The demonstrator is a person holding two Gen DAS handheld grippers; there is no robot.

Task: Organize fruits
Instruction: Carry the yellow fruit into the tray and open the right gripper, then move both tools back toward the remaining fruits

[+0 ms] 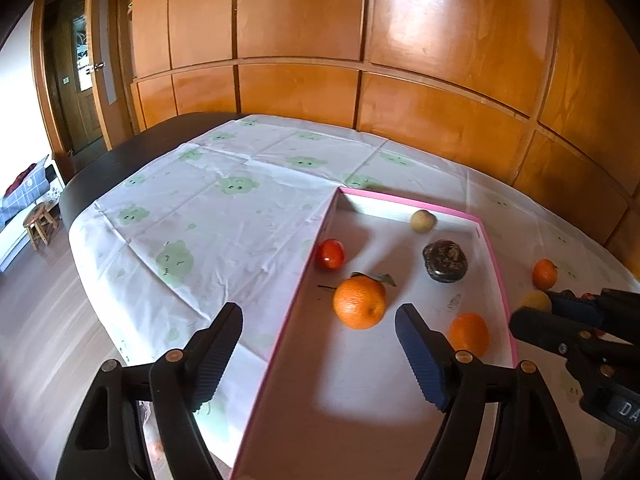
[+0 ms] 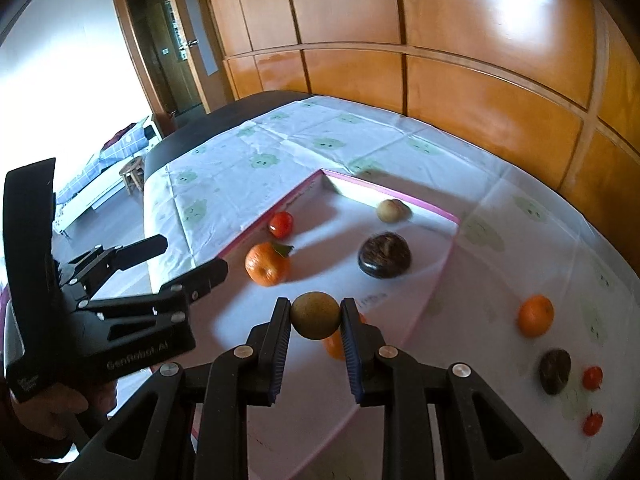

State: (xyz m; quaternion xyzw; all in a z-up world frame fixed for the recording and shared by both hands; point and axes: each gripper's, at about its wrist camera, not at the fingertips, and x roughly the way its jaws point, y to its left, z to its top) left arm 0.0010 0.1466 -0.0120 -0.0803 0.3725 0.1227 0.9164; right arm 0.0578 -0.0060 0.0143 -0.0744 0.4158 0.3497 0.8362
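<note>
A white tray with a pink rim [image 1: 308,272] [image 2: 360,184] lies on the cloth-covered table. It holds an orange with a leaf [image 1: 360,306] [image 2: 267,263], a tomato [image 1: 331,254] [image 2: 281,224], a pale round fruit [image 1: 423,221] [image 2: 392,211], a dark brown fruit [image 1: 445,261] [image 2: 385,260] and a second orange [image 1: 469,334] [image 2: 334,346]. My left gripper [image 1: 319,309] [image 2: 190,258] stands open over the tray's left rim, nothing between its fingers. My right gripper [image 2: 315,314] [image 1: 540,308] is shut on a greenish-brown round fruit [image 2: 315,315] [image 1: 538,301], raised near the tray's right rim.
On the cloth right of the tray lie a third orange [image 2: 536,315] [image 1: 545,274], another dark fruit [image 2: 555,366] and two small tomatoes [image 2: 592,377] [image 2: 592,424]. Wooden wall panels stand behind the table. A stool [image 1: 40,222] is on the floor at left.
</note>
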